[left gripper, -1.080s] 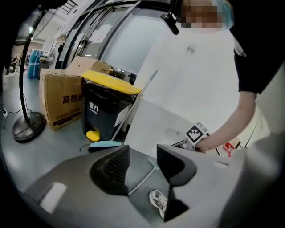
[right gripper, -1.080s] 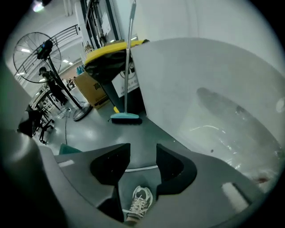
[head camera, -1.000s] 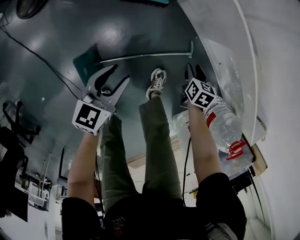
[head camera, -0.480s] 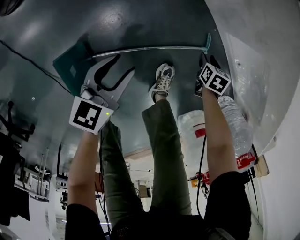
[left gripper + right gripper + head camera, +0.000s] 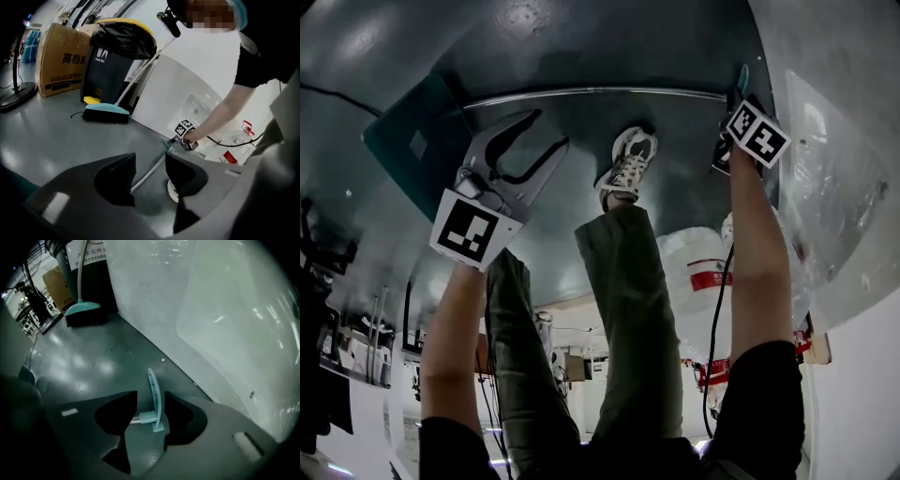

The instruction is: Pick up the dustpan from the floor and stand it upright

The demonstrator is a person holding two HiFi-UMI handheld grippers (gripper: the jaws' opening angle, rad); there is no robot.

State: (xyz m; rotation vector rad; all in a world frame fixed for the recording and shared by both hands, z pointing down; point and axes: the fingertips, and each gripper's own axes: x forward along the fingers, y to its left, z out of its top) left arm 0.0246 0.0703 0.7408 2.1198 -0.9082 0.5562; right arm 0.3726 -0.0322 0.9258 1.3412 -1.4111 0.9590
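Note:
The dustpan lies flat on the dark floor. Its teal pan (image 5: 408, 141) is at the left in the head view, and its long metal pole (image 5: 600, 94) runs right to a teal T-shaped grip (image 5: 153, 399). My right gripper (image 5: 150, 411) is open, with that grip between its jaws and close to the right one; in the head view the right gripper (image 5: 739, 105) is at the pole's right end. My left gripper (image 5: 548, 133) is open and empty above the floor beside the pan. The pole (image 5: 149, 172) shows between the left gripper's (image 5: 150, 159) jaws, farther off.
A teal broom (image 5: 105, 112) leans by a black bin (image 5: 112, 56), next to a cardboard box (image 5: 61, 61). A white panel (image 5: 197, 301) stands close on the right. My shoe (image 5: 626, 164) rests just below the pole. Water bottles (image 5: 698, 272) lie behind my right arm.
Both grippers have dropped toward the floor. The right one has reached the pole's teal grip, and the left one has come close beside the pan. The dustpan itself has not moved.

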